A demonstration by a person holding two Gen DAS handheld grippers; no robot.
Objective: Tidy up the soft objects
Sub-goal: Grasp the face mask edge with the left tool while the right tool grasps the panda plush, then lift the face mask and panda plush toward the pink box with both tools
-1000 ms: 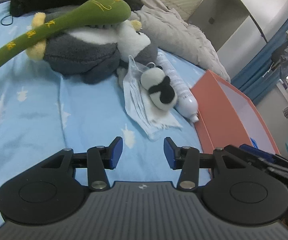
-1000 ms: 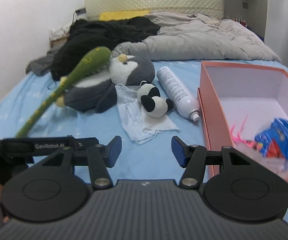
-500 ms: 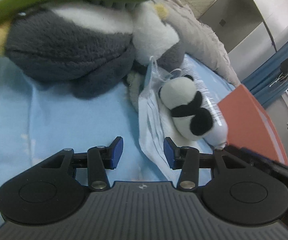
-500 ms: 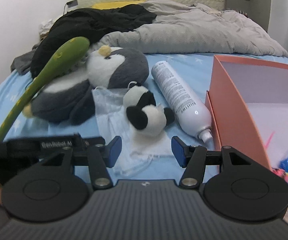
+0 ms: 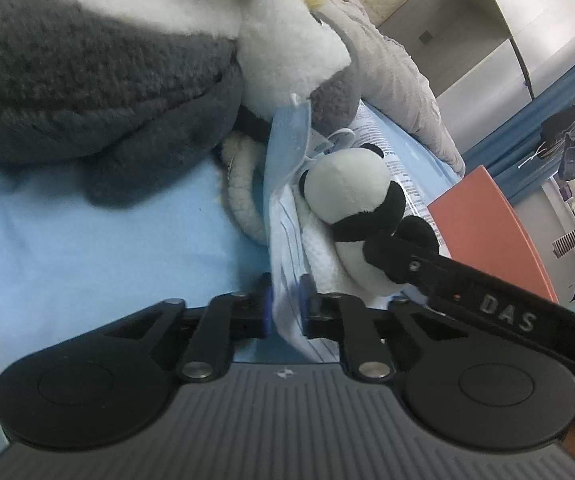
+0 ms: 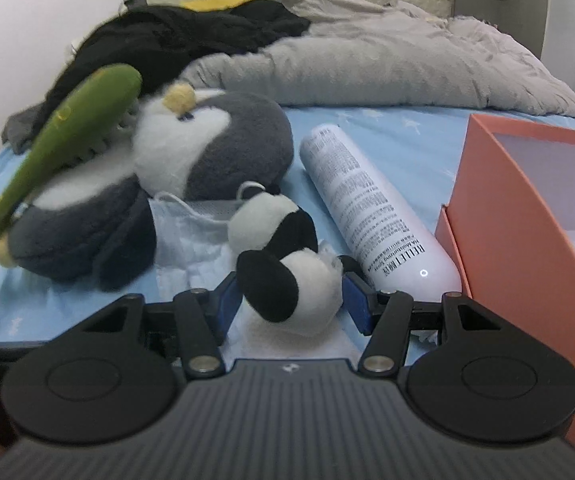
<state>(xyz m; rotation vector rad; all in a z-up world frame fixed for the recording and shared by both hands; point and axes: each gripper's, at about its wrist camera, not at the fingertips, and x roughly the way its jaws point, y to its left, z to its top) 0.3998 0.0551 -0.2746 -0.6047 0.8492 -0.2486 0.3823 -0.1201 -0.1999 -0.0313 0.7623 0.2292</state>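
On the left, a long green plush [image 6: 67,140] is leaning on a big gray and white penguin toy [image 6: 191,160], which is lying on the blue bed sheet [image 5: 107,240]. The left gripper [image 5: 286,307] is pinching the near edge of a light blue face mask [image 5: 285,216], with its fingers squeezed onto the cloth. The mask is lying just under the small panda toy [image 6: 283,268]. The right gripper [image 6: 291,300] is sitting around the panda, with one blue finger on each side, touching its fur. Next, a white spray bottle [image 6: 367,208] is lying just beside the panda. On the far right, an orange box [image 6: 527,232] is standing open.
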